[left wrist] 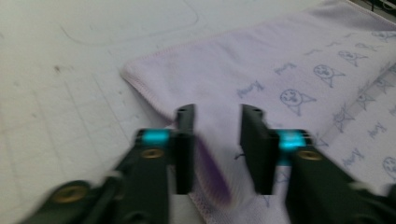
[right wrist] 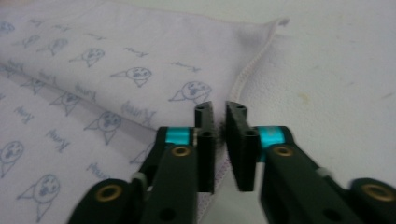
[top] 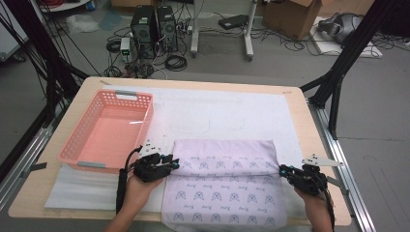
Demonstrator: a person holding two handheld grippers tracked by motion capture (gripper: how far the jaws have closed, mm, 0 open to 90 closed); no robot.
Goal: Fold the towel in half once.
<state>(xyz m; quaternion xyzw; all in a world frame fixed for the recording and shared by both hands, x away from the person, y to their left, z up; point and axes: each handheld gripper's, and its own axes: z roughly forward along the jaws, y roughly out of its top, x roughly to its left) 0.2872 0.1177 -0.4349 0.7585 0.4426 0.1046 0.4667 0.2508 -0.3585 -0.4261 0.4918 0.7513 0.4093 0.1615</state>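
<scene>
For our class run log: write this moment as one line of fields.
scene: folded lilac towel on table | left gripper: open, towel edge between jaws | right gripper: narrowly open at towel's hem | pink basket: empty

The towel (top: 223, 181) was pale lilac with blue cartoon faces; beside it stood a salmon-pink basket (top: 77, 140); black grippers bore turquoise bands.

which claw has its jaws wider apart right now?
The left claw, at the cloth's left edge beside the pink basket. Its jaws gape around the hem; the right claw shows a narrow slit.
</scene>
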